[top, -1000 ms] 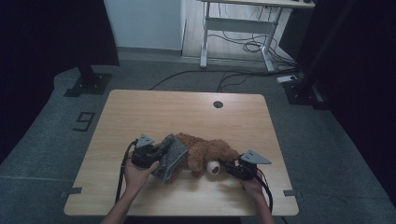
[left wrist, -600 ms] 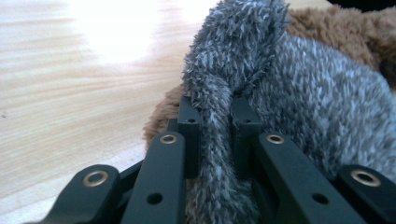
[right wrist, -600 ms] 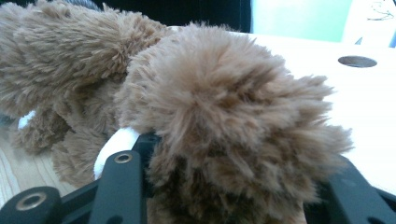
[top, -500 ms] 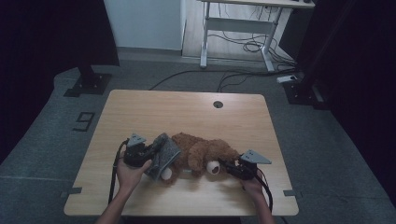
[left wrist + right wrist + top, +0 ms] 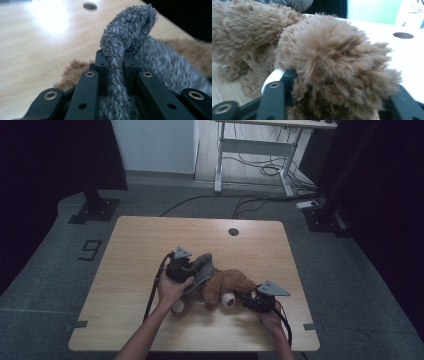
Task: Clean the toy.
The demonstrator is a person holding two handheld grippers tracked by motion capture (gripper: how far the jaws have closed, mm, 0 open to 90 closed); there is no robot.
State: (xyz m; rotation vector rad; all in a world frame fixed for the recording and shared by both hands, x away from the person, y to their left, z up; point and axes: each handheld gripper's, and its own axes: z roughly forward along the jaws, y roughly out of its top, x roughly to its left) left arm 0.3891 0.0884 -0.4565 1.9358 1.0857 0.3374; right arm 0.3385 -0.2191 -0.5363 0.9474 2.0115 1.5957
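High view, brown plush bear [image 5: 227, 287] lying lengthwise across table, left gripper [image 5: 186, 266] pinching grey cloth [image 5: 202, 270], right gripper [image 5: 243, 298] clasping its leg.

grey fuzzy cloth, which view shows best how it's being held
The left gripper view: the grey cloth sits pinched between the black jaws. The high view shows it small, draped over the brown plush toy. The right gripper view catches just a grey edge.

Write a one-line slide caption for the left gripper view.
Left gripper shut on grey fabric above a brown plush toy on the table.
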